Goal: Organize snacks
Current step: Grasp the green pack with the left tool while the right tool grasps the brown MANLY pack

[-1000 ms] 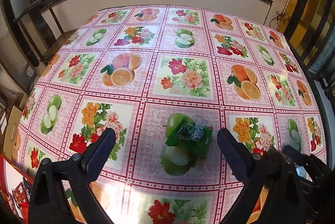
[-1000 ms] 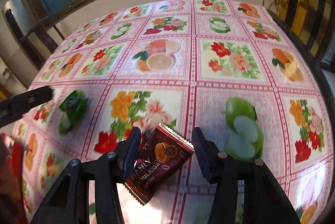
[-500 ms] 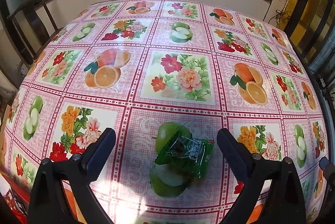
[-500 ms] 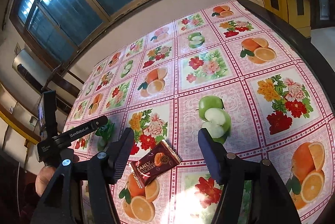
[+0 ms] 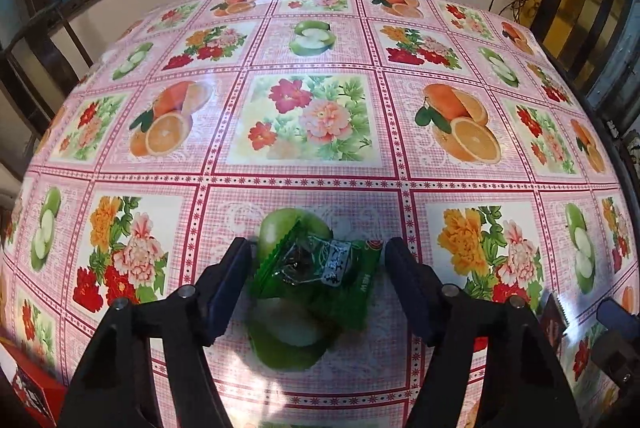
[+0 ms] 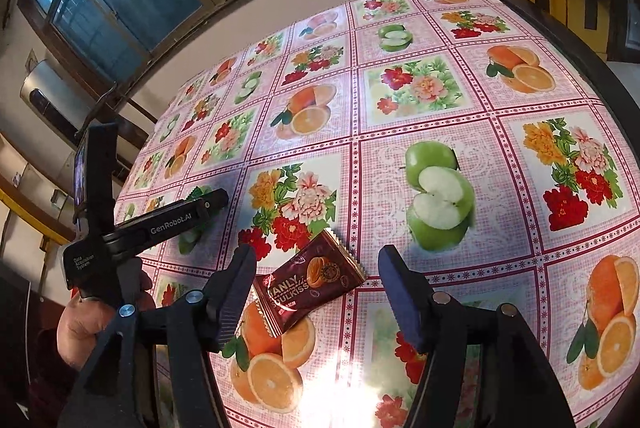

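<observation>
Left gripper point(image 5: 318, 260) jaws released, straddling green snack packet point(image 5: 320, 274); right gripper point(image 6: 318, 268) jaws released around brown snack packet point(image 6: 308, 286) on desk point(image 6: 420, 131).

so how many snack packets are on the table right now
2. A green packet lies between the open fingers of the left gripper; a brown packet lies between the open fingers of the right gripper. More may lie outside both views.

Right gripper point(image 6: 318, 278) open above brown snack packet point(image 6: 310, 282); packet flat on fruit-print tablecloth point(image 6: 400, 147), between fingers, nearer left finger. Left gripper point(image 6: 176, 218) at left, held by hand point(image 6: 86, 324), partly covering green packet point(image 6: 196, 193).
</observation>
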### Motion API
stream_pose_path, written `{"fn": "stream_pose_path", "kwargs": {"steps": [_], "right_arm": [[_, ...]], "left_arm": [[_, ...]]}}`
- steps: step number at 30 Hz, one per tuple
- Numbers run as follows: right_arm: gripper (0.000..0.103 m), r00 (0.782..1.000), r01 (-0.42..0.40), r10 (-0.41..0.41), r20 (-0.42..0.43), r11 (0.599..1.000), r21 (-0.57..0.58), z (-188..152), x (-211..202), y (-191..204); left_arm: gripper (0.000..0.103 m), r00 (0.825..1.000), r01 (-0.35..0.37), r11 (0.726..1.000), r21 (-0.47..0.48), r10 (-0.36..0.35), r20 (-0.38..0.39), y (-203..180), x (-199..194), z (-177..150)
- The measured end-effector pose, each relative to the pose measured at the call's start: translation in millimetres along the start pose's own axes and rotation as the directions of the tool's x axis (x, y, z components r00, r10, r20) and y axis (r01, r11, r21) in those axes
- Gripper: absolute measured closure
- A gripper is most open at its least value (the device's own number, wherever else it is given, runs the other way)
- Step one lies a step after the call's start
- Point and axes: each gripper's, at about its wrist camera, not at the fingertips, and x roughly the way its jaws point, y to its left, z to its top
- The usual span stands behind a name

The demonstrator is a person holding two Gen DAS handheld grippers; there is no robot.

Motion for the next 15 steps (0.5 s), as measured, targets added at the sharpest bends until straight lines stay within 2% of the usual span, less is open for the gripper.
{"fn": "stream_pose_path", "kwargs": {"steps": [2, 6, 15], "right_arm": [[0.036, 1.000, -0.001, 0.001, 0.004, 1.000, 0.000, 0, -1, 1], [0.036, 1.000, -0.004, 0.004, -0.020, 1.000, -0.011, -3, 2, 6], [0.036, 0.996, -0.015, 0.013, -0.088, 1.000, -0.020, -9, 16, 14]], "left_arm": [[0.047, 0.999, 0.031, 0.999, -0.010, -0.031, 0.008, 0, -1, 1], [0.056, 0.999, 0.025, 1.000, -0.008, -0.025, 0.022, -2, -1, 1], [0.061, 0.996, 0.079, 0.996, -0.032, -0.078, 0.036, -5, -6, -2]]}}
